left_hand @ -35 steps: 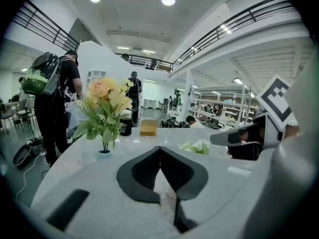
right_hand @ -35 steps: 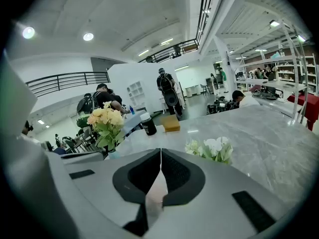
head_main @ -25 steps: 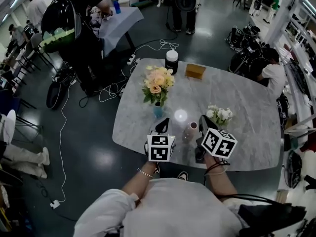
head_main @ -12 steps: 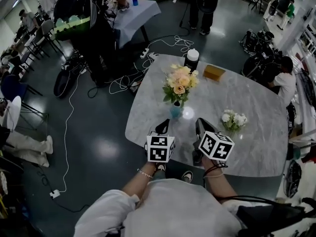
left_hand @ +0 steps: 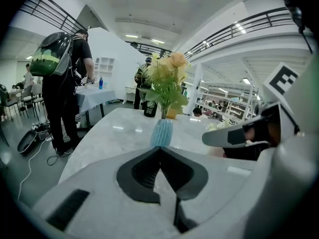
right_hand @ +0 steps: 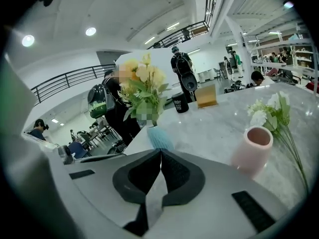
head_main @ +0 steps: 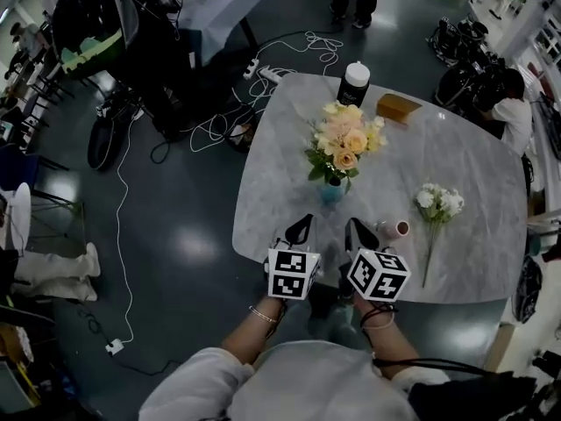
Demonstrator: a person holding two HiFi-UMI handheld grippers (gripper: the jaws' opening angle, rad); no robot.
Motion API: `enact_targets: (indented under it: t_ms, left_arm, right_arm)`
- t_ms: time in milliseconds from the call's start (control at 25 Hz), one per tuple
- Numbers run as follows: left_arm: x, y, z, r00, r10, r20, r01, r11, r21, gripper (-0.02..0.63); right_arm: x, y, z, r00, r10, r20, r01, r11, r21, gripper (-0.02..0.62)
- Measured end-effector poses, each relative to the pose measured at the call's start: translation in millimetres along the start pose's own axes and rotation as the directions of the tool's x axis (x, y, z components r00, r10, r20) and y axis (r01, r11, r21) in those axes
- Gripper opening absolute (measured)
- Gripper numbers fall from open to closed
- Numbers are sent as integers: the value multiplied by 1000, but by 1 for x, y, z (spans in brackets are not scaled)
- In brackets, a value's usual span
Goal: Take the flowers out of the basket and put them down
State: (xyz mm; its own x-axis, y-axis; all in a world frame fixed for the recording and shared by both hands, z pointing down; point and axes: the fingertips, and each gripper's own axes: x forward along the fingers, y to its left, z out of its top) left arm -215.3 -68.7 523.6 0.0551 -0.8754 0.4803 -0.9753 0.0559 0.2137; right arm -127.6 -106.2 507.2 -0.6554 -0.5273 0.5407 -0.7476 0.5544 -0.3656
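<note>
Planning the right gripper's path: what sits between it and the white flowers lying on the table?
A pink vase stands upright between the right gripper and the white flowers; the head view and right gripper view both show it.

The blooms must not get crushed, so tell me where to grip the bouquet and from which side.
Probably best the stems just above the blue vase, under the leaves. Come in level from the near edge: the bouquet stands upright, wide at the blooms, narrow where the stems gather.

no readable text or labels
</note>
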Motion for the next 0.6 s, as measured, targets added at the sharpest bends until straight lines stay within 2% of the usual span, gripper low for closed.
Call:
enact_targets:
  t_ms: [320, 600]
  left_arm:
    - [21, 8, 3, 999, -50, 7, 50, 999, 2, 11]
    - [38, 6, 9, 995, -96, -2, 96, 995, 37, 19]
  right_arm:
    - [10, -18, -12, 997, -77, -4, 77, 996, 50, 9]
    - [11, -26, -16, 994, -106, -3, 106, 992, 72, 9]
